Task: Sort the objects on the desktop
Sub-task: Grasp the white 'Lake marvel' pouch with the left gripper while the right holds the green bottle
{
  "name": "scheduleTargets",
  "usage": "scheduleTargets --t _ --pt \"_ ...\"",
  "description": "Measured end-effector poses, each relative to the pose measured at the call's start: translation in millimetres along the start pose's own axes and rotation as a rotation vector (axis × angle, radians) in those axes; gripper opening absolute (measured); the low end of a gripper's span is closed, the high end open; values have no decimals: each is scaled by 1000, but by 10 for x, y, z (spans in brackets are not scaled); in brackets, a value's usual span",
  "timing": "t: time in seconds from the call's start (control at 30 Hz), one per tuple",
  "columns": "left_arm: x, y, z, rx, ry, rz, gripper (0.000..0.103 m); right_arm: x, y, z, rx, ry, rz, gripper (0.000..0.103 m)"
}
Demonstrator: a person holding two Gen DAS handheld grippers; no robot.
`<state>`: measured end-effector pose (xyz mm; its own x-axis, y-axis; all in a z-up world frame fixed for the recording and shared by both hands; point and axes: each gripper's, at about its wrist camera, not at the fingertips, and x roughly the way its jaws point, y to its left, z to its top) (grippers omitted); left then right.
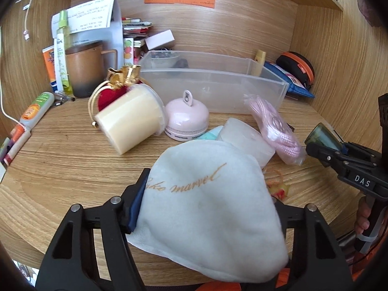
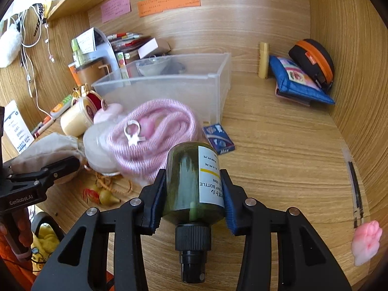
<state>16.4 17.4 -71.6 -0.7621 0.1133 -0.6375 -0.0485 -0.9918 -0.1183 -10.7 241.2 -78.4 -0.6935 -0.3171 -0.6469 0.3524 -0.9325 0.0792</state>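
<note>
Several things crowd the table (image 2: 278, 145) before the clear bin (image 2: 169, 84): pink cord (image 2: 155, 133), cream jar (image 1: 131, 118), pink dome (image 1: 186, 118). Left claw (image 1: 206, 206) pinches a white cloth pouch (image 1: 208, 194) with gold script. Right claw (image 2: 194, 194) clamps a dark green pump bottle (image 2: 189, 181), nozzle toward the camera.

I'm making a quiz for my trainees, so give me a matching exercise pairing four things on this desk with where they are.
Things:
1. dark green pump bottle
2. white cloth pouch
3. clear plastic bin
4. pink cord bundle

Places:
A. in the left tongs
B. at the back of the desk
C. in the right tongs
D. on the desk, before the bin

Pairs: 1-C, 2-A, 3-B, 4-D
</note>
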Motion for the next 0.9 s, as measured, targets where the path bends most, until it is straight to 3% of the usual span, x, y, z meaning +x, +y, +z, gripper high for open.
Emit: scheduleTargets --t 0.33,0.43,0.5,0.7,0.77,0.8,0.83,0.9 --pt "-276 87 176 -5 -88 2 65 -98 5 144 -11 -60 19 38" --pt "-336 94 270 6 -110 1 51 -99 2 195 -14 -71 22 38" --pt "-364 108 334 11 -125 3 51 -103 5 248 -16 -81 28 38" --pt "-256 139 407 56 -82 5 51 -54 36 346 -36 -88 39 38" --pt "-255 156 351 42 -39 -62 54 -33 44 349 -38 -83 46 38" --pt "-266 152 313 43 -26 -80 61 -19 52 349 -40 -79 46 38" --pt "-278 135 281 45 -24 -78 73 -7 57 347 -42 -76 48 38" --pt "-292 96 204 58 -20 -55 81 20 66 347 -43 -69 57 38"
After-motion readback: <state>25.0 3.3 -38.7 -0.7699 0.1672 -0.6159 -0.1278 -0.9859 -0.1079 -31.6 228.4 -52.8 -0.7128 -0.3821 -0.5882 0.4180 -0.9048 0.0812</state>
